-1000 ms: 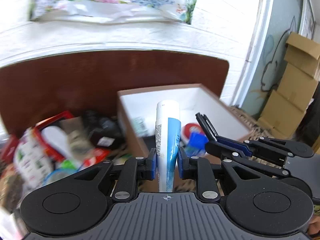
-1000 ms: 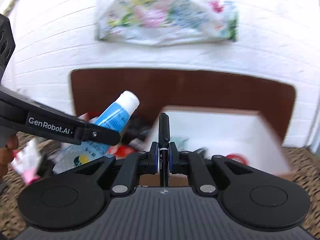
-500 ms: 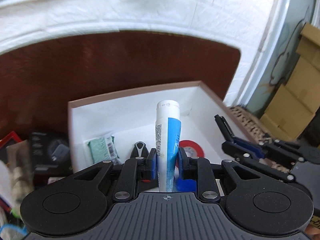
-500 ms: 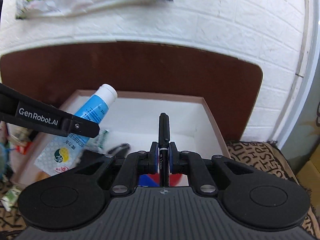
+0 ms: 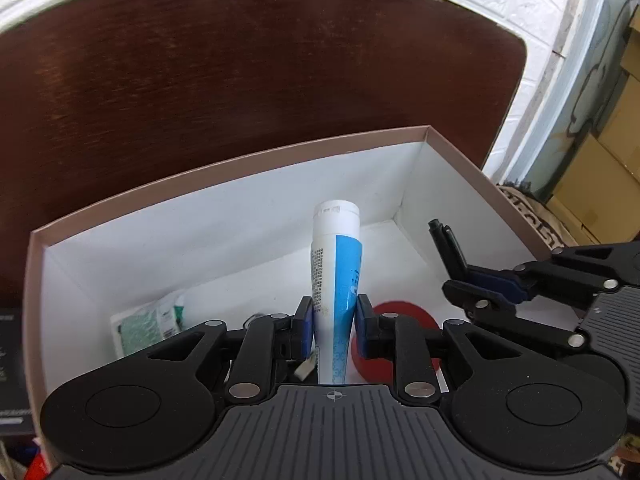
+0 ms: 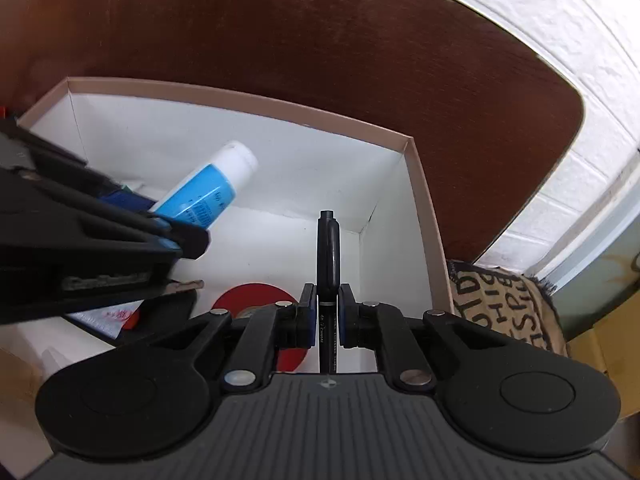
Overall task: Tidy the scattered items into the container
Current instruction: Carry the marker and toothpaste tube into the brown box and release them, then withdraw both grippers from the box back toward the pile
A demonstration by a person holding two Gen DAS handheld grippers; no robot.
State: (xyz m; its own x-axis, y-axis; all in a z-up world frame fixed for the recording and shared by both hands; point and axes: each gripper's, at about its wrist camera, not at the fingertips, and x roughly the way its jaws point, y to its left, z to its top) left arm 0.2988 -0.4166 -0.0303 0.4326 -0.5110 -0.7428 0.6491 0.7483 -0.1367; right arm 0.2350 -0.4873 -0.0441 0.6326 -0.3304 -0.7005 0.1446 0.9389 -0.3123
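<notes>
A white box with a tan rim (image 5: 224,168) (image 6: 256,100) fills both views. My left gripper (image 5: 334,318) is shut on a blue and white tube (image 5: 336,264) whose white cap points up, and it hangs over the box's inside. The same tube (image 6: 208,192) shows at the left of the right wrist view. My right gripper (image 6: 327,312) is shut on a black pen (image 6: 328,248) that stands upright over the box's right half; the pen (image 5: 448,244) and that gripper (image 5: 476,284) also appear at the right of the left wrist view.
Inside the box lie a red disc (image 5: 400,316) (image 6: 256,296), a green and white packet (image 5: 148,324) and a red and white packet (image 6: 112,316). A dark brown board (image 5: 240,72) stands behind the box against a white brick wall (image 6: 560,40). A patterned cloth (image 6: 500,304) lies at the right.
Both grippers have moved from the scattered pile at the left to over the box and tipped downward. The tube and the pen stay gripped throughout.
</notes>
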